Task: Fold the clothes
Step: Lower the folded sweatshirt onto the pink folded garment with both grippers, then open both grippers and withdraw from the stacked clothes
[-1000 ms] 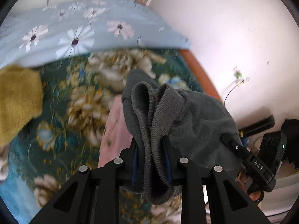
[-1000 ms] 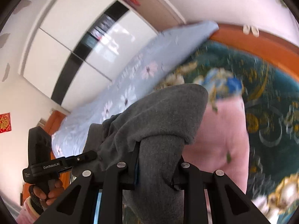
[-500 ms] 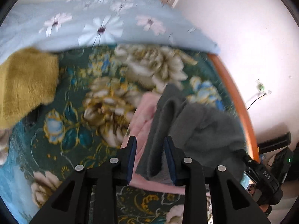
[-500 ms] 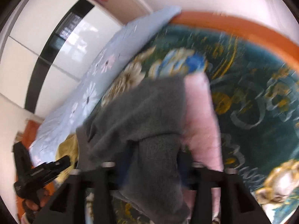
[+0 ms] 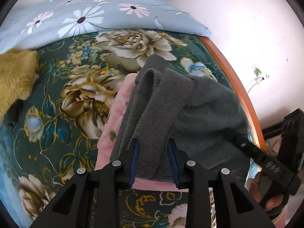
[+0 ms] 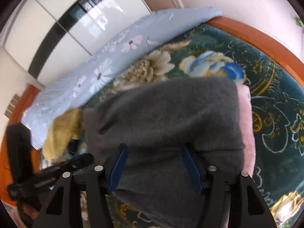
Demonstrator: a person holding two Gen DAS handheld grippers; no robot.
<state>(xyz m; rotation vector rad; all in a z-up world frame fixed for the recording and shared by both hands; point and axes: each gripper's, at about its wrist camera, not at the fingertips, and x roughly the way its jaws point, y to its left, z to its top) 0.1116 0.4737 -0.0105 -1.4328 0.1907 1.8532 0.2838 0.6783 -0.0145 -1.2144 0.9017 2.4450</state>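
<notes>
A folded grey knit garment (image 5: 199,114) lies on top of a folded pink garment (image 5: 117,114) on the green floral bedspread. It also shows in the right wrist view (image 6: 171,117), covering the pink garment (image 6: 246,125). My left gripper (image 5: 153,161) has its jaws apart around the grey ribbed hem, which lies slack between the blue pads. My right gripper (image 6: 154,167) has its jaws wide apart with the grey cloth lying between them. The right gripper also shows in the left wrist view (image 5: 269,161).
A mustard yellow garment (image 5: 15,79) lies at the left on the bedspread (image 5: 57,114). A light blue daisy-print quilt (image 5: 95,15) lies across the far side. The orange wooden bed edge (image 5: 237,87) runs along the right, next to a white wall. A white wardrobe (image 6: 57,28) stands behind.
Both grippers lowered the grey garment onto the pink one. Both pairs of jaws have opened, so the cloth now lies loose between them.
</notes>
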